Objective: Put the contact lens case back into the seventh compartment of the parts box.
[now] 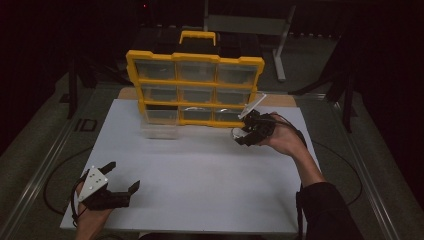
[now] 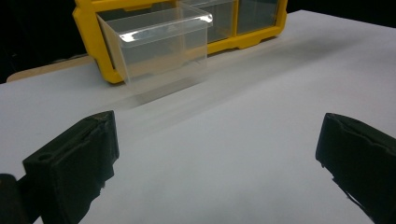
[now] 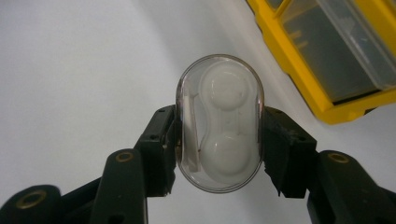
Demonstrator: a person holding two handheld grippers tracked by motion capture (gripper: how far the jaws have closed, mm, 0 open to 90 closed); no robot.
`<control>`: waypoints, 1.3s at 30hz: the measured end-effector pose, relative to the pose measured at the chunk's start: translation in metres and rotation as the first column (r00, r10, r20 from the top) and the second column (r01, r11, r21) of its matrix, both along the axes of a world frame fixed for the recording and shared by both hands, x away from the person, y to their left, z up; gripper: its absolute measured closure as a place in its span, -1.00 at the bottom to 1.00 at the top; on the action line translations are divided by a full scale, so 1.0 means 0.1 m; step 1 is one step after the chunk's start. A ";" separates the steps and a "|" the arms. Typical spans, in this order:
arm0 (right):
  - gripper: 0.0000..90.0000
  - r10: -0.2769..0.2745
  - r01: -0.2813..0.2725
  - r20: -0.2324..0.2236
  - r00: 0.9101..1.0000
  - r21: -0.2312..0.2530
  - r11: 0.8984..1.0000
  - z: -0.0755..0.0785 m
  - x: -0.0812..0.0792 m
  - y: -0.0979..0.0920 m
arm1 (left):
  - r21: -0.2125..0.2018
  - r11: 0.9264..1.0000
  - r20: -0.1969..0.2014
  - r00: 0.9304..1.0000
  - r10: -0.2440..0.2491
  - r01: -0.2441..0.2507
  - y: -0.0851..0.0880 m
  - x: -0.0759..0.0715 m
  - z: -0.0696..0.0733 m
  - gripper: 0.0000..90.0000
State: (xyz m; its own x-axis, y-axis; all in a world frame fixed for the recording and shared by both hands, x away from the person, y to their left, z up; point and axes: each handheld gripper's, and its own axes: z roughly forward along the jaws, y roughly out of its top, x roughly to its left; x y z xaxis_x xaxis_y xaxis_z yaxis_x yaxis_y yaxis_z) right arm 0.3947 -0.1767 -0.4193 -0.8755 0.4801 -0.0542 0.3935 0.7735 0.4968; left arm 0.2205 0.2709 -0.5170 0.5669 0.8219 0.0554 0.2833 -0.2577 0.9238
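Meanwhile right tongs (image 3: 219, 140) pinch a clear oval case (image 3: 219, 123); left tongs (image 2: 217, 154) gape wide, touching nothing

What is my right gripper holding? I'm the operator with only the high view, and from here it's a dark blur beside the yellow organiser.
Observer: The right gripper is shut on a clear oval case with a white two-lobed insert, as the right gripper view shows.
Operator: Is any drawer pulled out?
Observer: Yes. The left gripper view shows one clear drawer drawn forward from the organiser, its front edge tipped down to the white table.
Operator: And my left gripper?
Observer: The left gripper has its jaws wide apart over bare table, with nothing between them.
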 end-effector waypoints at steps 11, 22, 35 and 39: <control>0.08 0.000 -0.001 0.027 1.000 0.022 1.000 0.17 0.07 0.05 | 0.006 1.000 0.007 1.000 0.006 -0.006 0.00 0.00 0.00 -0.99; 0.08 -0.003 0.002 0.035 0.999 0.037 0.999 0.26 0.16 0.14 | 0.002 1.000 0.011 1.000 0.011 -0.011 0.00 -0.01 0.00 -0.99; 0.08 0.015 -0.017 0.049 0.999 0.044 0.999 0.39 0.22 0.31 | 0.005 1.000 0.011 1.000 0.007 -0.007 0.00 -0.01 0.00 -0.99; 0.08 0.015 -0.017 0.050 0.999 0.048 0.999 0.42 0.23 0.35 | 0.004 1.000 0.012 1.000 0.008 -0.008 0.00 -0.01 0.00 -0.99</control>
State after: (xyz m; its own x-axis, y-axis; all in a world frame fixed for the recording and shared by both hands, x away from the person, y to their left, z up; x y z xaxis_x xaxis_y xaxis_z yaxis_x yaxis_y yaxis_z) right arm 0.4180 -0.1418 -0.3777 -0.8798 0.4694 -0.0745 0.3555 0.7541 0.5523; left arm 0.2199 0.2706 -0.5175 0.5598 0.8260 0.0655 0.2746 -0.2596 0.9258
